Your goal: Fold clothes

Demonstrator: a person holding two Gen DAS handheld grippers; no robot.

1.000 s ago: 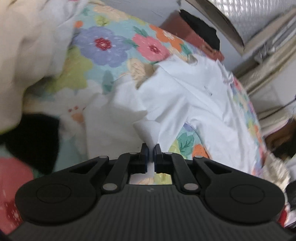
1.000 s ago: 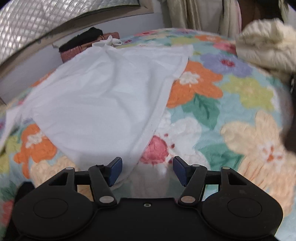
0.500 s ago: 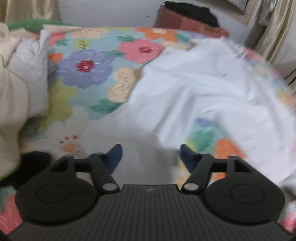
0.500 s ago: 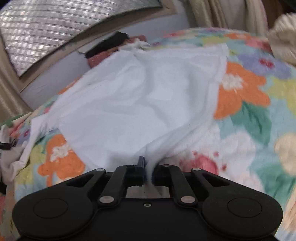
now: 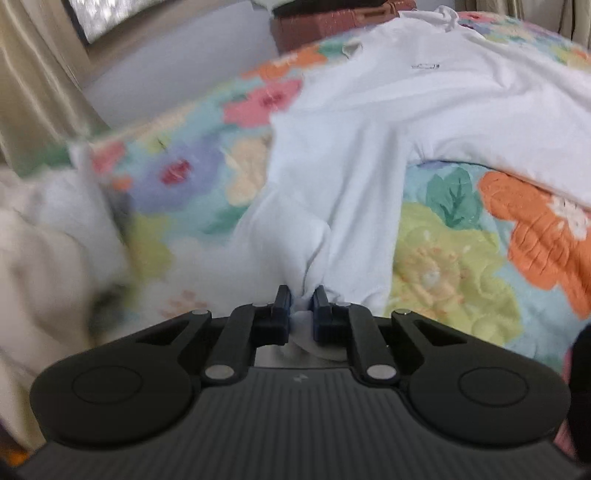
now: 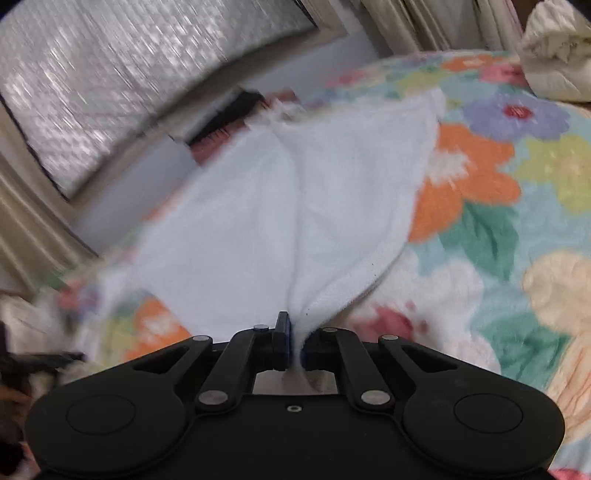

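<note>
A white T-shirt [image 5: 388, 110] lies spread on a floral quilt [image 5: 461, 258]. My left gripper [image 5: 301, 295] is shut on a bunched sleeve end of the shirt, which stretches away from the jaws. In the right wrist view the same white T-shirt [image 6: 277, 206] rises in a ridge from my right gripper [image 6: 295, 332], which is shut on its hem edge, lifted a little off the quilt [image 6: 498, 221].
A pile of cream and white clothes [image 5: 44, 240] lies at the left. A brown box [image 5: 332, 22] stands at the bed's far end by the wall. A cream bundle [image 6: 554, 48] sits at the far right. A quilted silver window cover [image 6: 129, 74] is behind.
My left gripper let go of the shirt, opened, then shut again on the sleeve end. My right gripper went from open to shut on the hem and pulled it up.
</note>
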